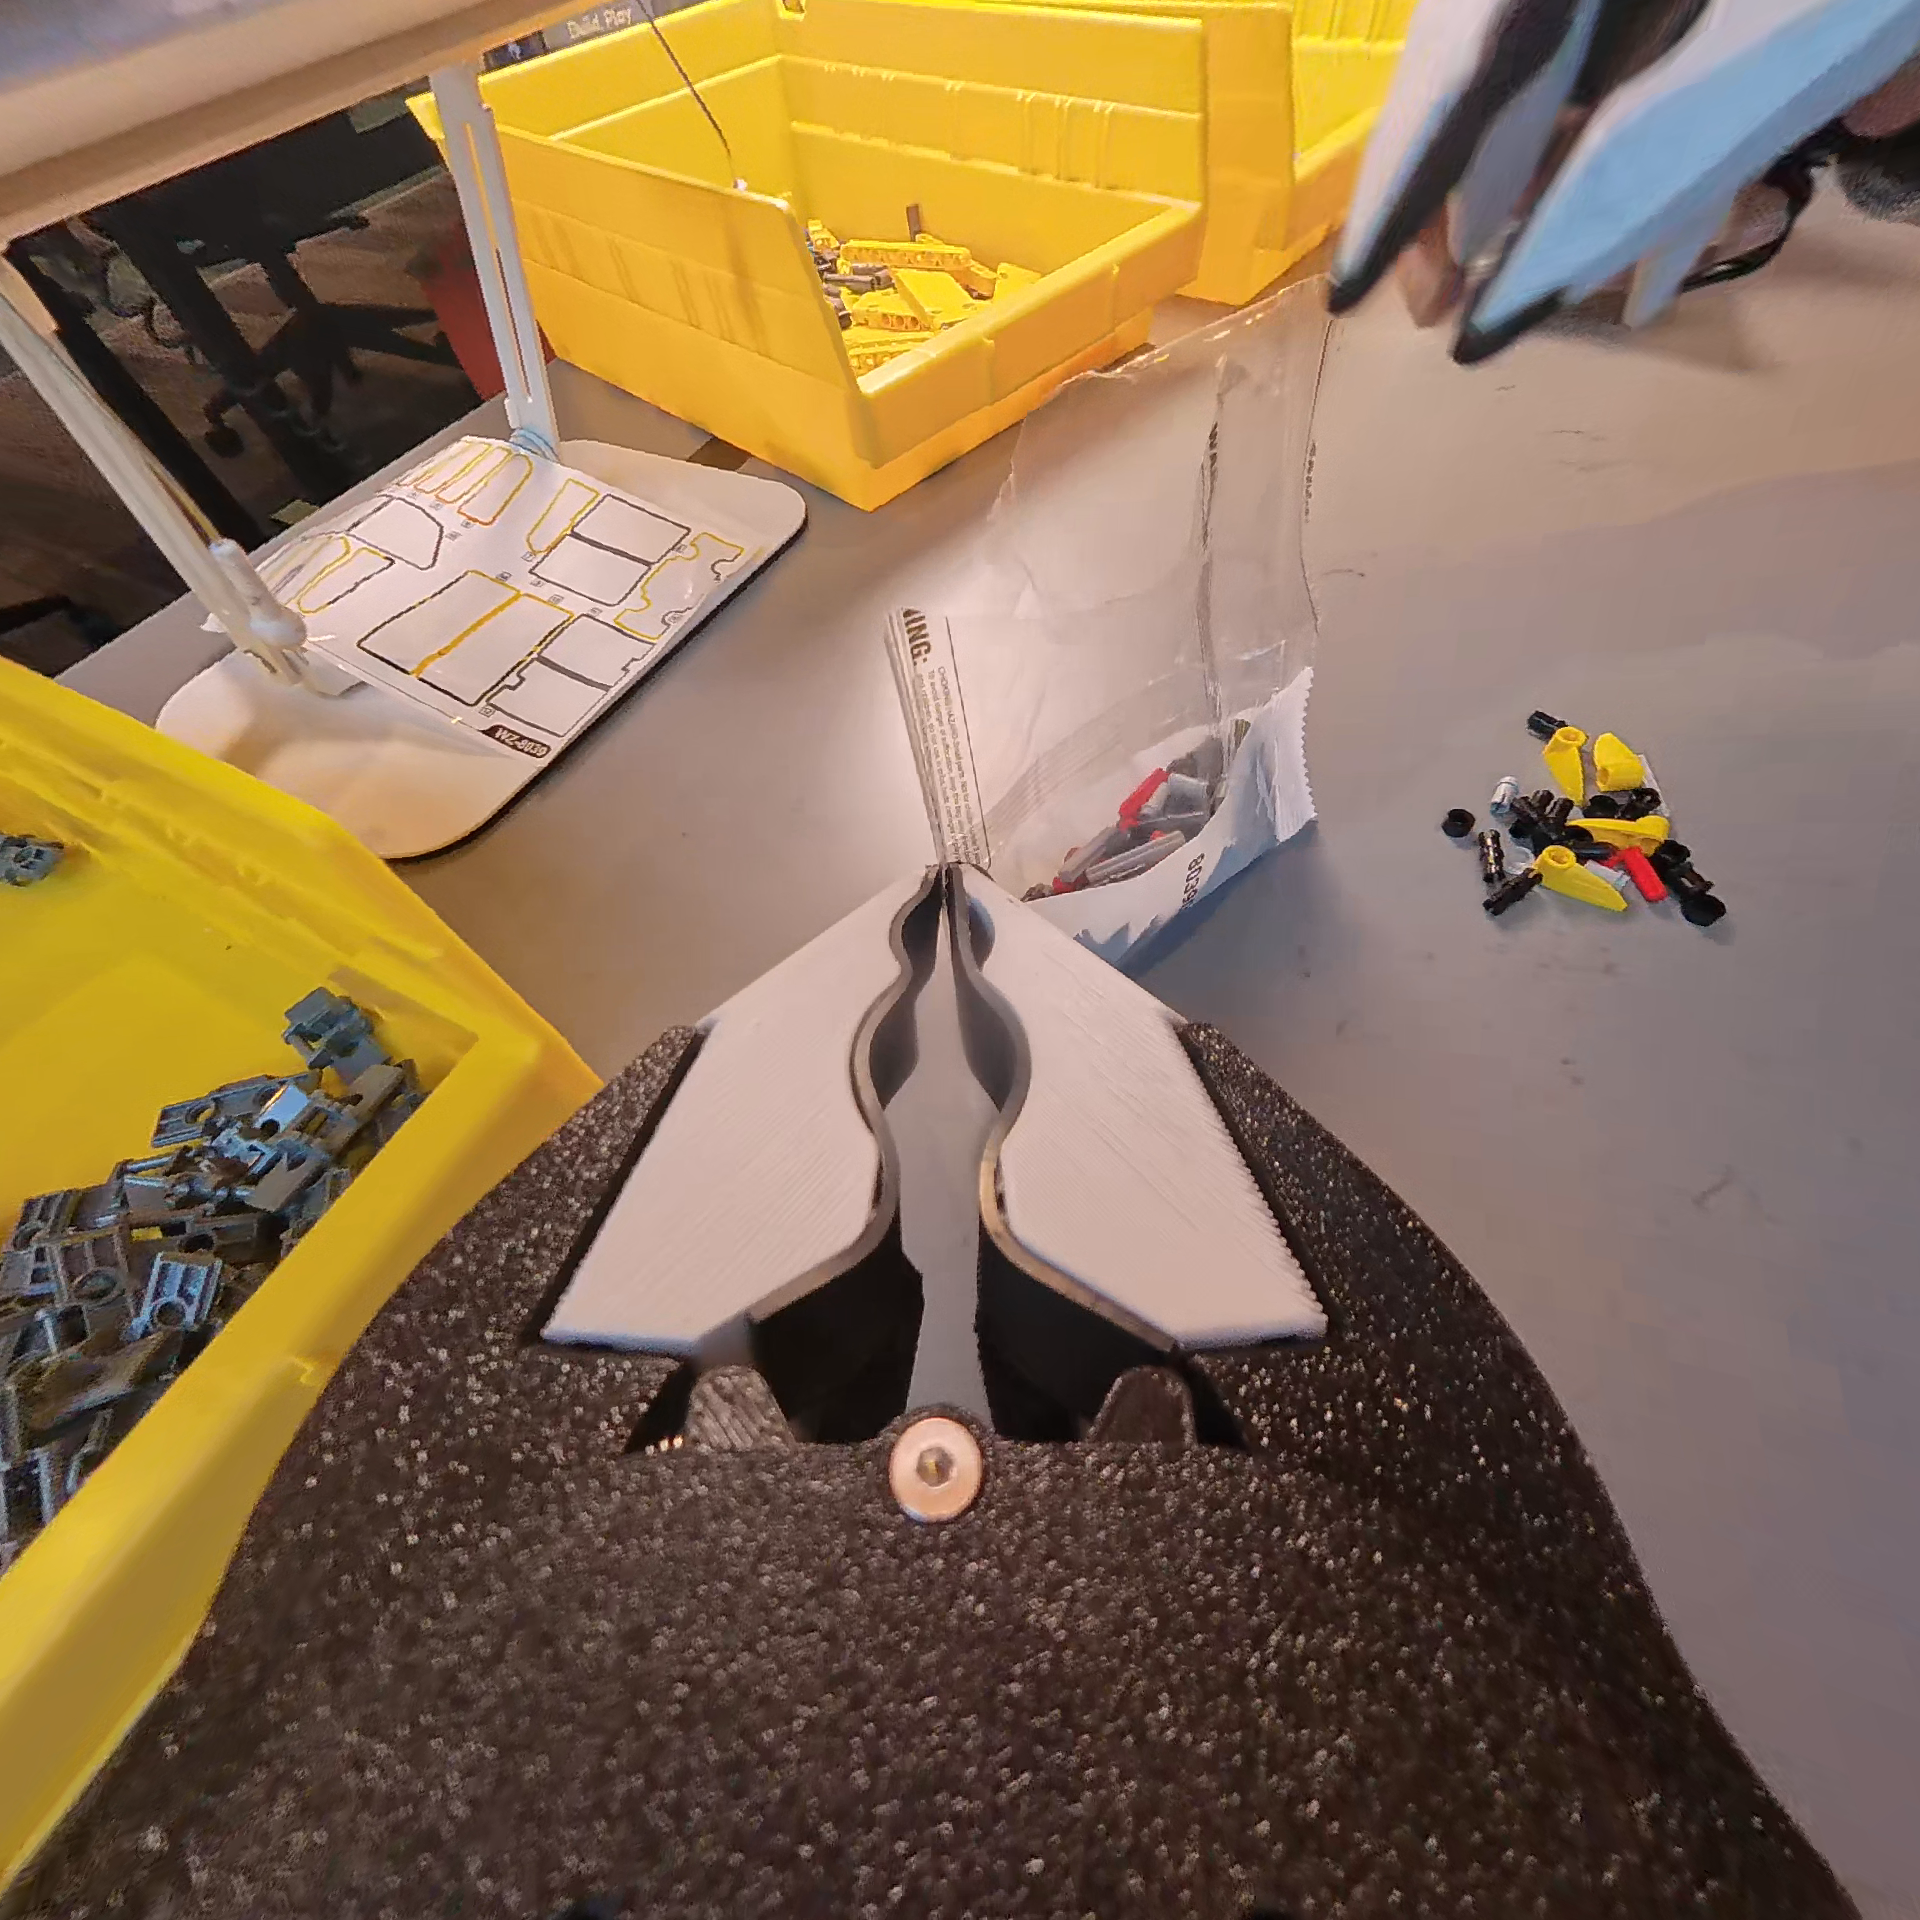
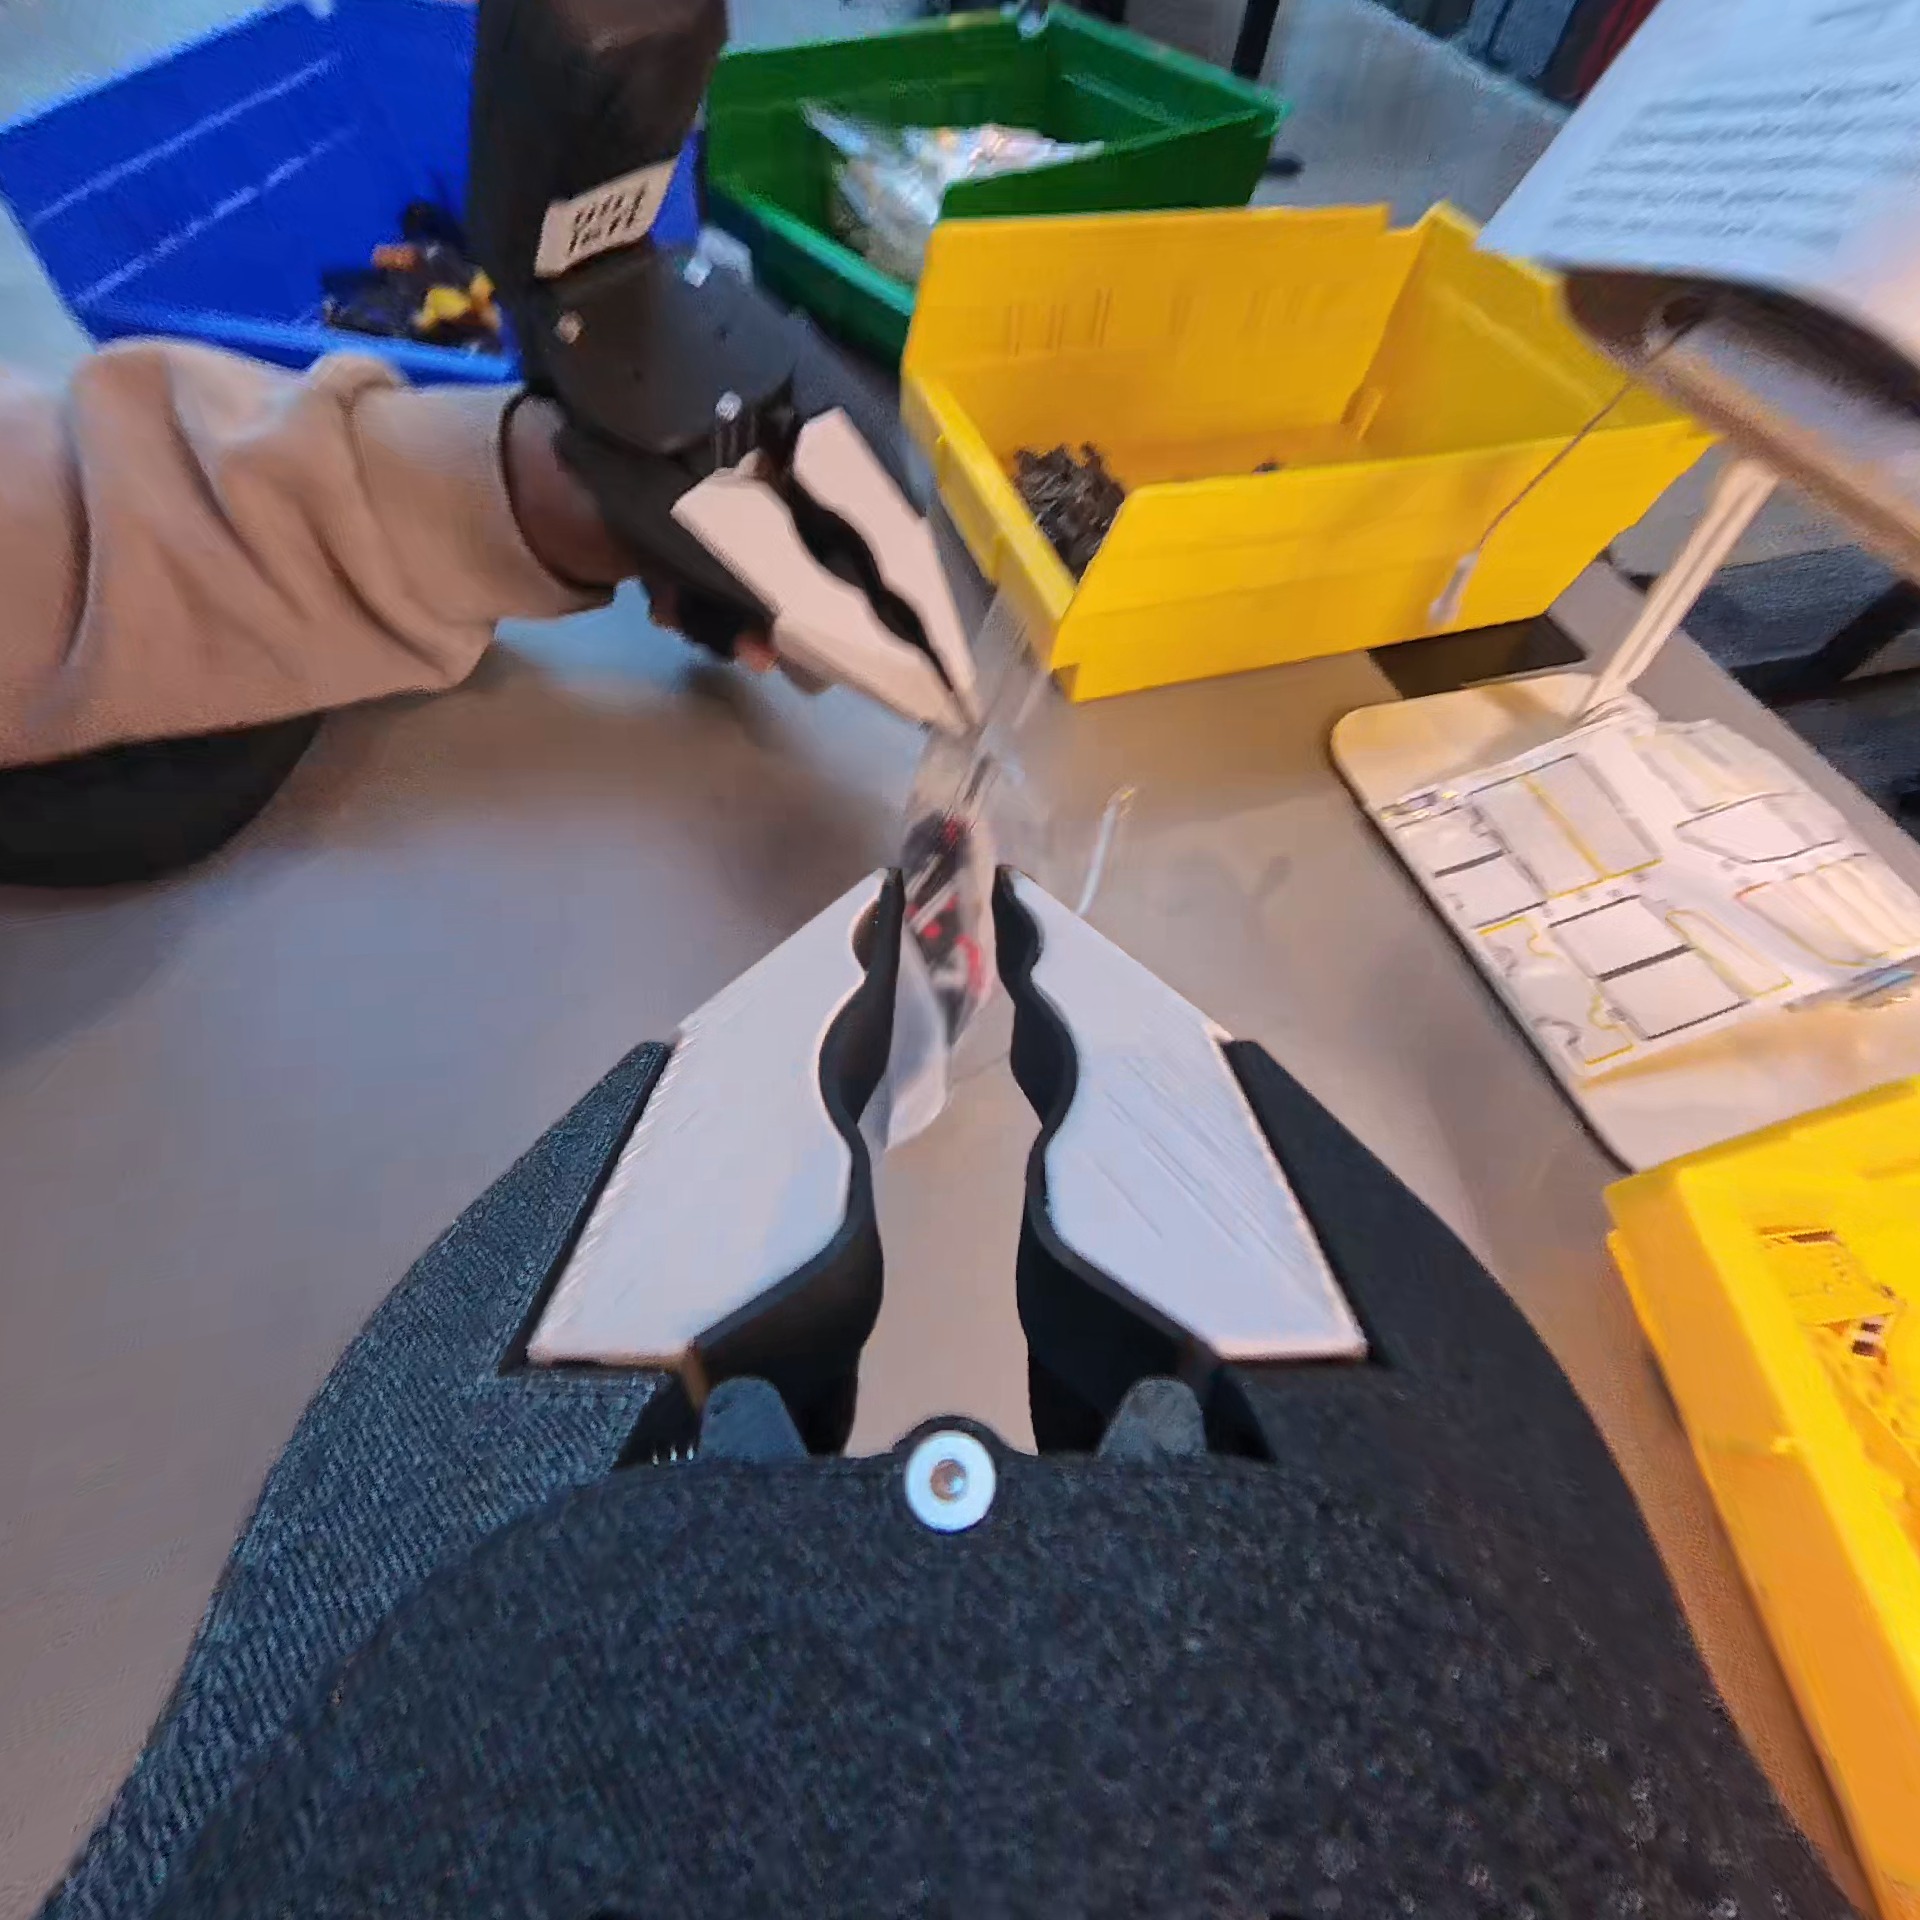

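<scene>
Grey desk (image 1: 1558, 1195) all around, bins crowding its edges, and right in the middle of it the left gripper (image 1: 945, 878) has its fingers pinched tight together on the edge of a clear plastic bag (image 1: 1153, 665), holding that printed flap at the very tips. From the right wrist view the left gripper (image 2: 961, 717) comes in from the upper left, a hand in a beige sleeve (image 2: 229, 540) behind it, the bag (image 2: 956, 831) hanging down from its tips. Down in the bag's corner sits a clump of small grey, red and black parts (image 1: 1132, 821), next to its white serrated seam. Now the right gripper (image 2: 945, 883): fingers parted by a modest gap, the bag's lower end sitting between them; whether the pads actually touch the plastic is lost in the blur. Off to the right of the bag, well apart on the bare desk, lies a little heap of yellow, black and red pieces (image 1: 1590, 821). Further out, a white stand base (image 1: 717, 540) carries a sheet of outlined shapes (image 1: 488, 613), a yellow bin of grey parts (image 1: 156, 914) sits near left, another yellow bin with yellow pieces (image 1: 935, 416) lies beyond, and blue (image 2: 208, 177) and green (image 2: 987, 114) bins are at the back.
</scene>
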The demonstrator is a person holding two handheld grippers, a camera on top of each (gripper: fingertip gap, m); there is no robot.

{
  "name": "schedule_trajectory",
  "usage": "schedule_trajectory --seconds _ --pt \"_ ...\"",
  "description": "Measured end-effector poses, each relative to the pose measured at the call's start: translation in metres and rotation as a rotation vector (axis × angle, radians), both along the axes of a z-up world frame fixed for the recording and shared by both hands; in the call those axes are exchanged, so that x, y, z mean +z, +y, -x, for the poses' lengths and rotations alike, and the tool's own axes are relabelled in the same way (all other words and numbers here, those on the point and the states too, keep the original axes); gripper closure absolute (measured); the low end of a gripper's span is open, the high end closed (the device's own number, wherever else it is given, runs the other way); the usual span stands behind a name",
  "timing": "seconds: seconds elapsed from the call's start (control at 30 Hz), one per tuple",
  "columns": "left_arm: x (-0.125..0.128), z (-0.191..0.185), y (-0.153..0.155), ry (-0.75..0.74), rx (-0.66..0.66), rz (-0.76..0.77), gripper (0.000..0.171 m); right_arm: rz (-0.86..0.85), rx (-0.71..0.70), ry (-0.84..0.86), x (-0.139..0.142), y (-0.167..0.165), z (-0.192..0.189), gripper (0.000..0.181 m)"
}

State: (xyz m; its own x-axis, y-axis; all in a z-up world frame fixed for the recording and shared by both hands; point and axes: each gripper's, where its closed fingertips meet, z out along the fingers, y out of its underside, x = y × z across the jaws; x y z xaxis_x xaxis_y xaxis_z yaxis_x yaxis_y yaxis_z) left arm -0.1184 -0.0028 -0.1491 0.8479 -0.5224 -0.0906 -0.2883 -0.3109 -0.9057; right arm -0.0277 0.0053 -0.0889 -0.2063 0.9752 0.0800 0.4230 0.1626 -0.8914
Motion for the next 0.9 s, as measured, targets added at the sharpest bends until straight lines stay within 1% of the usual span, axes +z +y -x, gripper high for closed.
schedule_trajectory --seconds 0.07,0.17,0.2,0.23,0.37,0.53,0.63,0.7,0.73,0.8,0.9 --pt "-0.002 0.003 0.002 0.004 0.018 0.006 0.171 0.001 0.076 -0.117 -0.031 -0.013 -0.020 0.165" --pt "-0.003 0.005 0.004 0.007 0.037 0.009 0.171 -0.088 0.099 -0.283 -0.083 -0.019 -0.039 0.165" --pt "-0.004 0.005 0.004 0.009 0.041 0.012 0.171 -0.102 0.103 -0.311 -0.094 -0.020 -0.043 0.166" --pt "-0.005 0.006 0.004 0.011 0.043 0.014 0.171 -0.095 0.106 -0.328 -0.102 -0.022 -0.044 0.166" --pt "-0.005 0.006 0.004 0.012 0.044 0.014 0.171 -0.071 0.129 -0.364 -0.114 -0.026 -0.045 0.166" --pt "-0.005 0.006 0.004 0.012 0.041 0.013 0.171 -0.069 0.162 -0.402 -0.121 -0.032 -0.046 0.167" --pt "-0.004 0.006 0.004 0.012 0.040 0.011 0.171 -0.051 0.172 -0.400 -0.121 -0.034 -0.045 0.175" --pt "-0.004 0.006 0.004 0.010 0.038 0.010 0.171 -0.057 0.172 -0.396 -0.120 -0.033 -0.044 0.175" --pt "-0.004 0.005 0.004 0.010 0.037 0.008 0.171 -0.053 0.172 -0.367 -0.114 -0.033 -0.042 0.175" --pt "-0.003 0.004 0.003 0.008 0.030 0.003 0.171 -0.021 0.163 -0.260 -0.085 -0.033 -0.030 0.175" --pt "0.002 -0.002 0.002 -0.004 -0.002 -0.018 0.171 -0.052 0.082 -0.011 -0.016 -0.019 -0.001 0.174"
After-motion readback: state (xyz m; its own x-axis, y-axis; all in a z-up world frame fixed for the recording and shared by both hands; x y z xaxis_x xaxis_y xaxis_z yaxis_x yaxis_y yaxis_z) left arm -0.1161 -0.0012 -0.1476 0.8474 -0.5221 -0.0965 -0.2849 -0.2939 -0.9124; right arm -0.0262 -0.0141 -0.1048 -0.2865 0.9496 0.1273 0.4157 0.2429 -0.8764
